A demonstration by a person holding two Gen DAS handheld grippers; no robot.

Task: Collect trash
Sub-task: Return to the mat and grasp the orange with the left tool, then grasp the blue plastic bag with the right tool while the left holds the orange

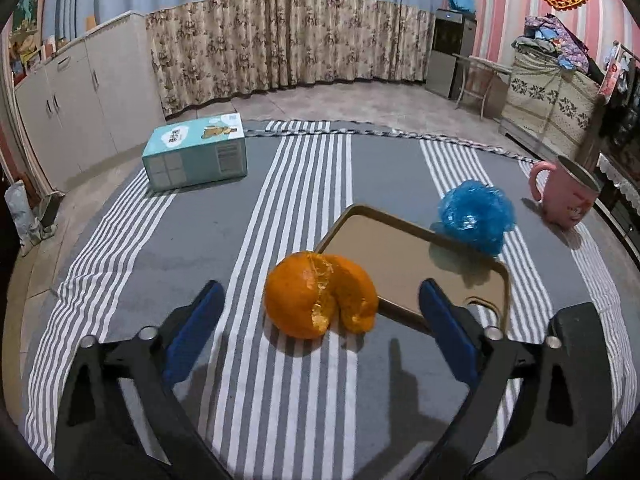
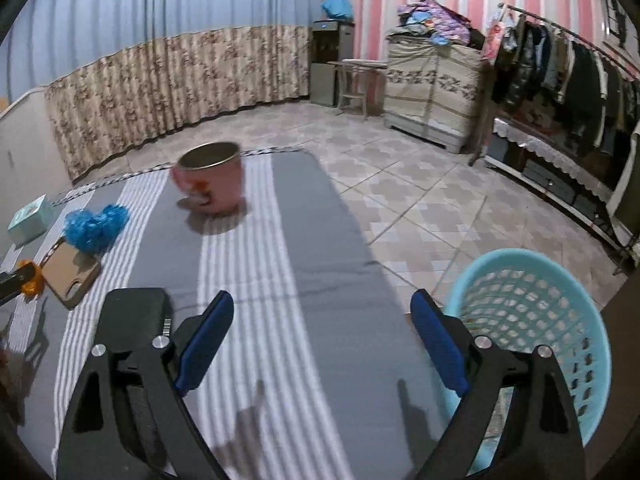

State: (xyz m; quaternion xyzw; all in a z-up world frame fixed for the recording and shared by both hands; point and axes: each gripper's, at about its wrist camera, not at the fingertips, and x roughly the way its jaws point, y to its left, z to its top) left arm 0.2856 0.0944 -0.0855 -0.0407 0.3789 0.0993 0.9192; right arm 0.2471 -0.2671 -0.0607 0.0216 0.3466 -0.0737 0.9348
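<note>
An orange peel (image 1: 320, 294) lies on the striped cloth, touching the near corner of a tan phone case (image 1: 412, 264). My left gripper (image 1: 320, 312) is open, its blue pads on either side of the peel, just short of it. A crumpled blue plastic bag (image 1: 476, 212) sits at the case's far edge; it also shows in the right wrist view (image 2: 94, 226). My right gripper (image 2: 322, 340) is open and empty over the cloth. A light blue basket (image 2: 532, 336) stands on the floor beside the table's right edge.
A pink mug (image 1: 568, 196) stands at the right, also in the right wrist view (image 2: 212, 180). A teal box (image 1: 198, 152) lies at the far left. A black object (image 2: 134, 320) lies by my right gripper's left finger. Cabinets, curtains and a clothes rack surround the table.
</note>
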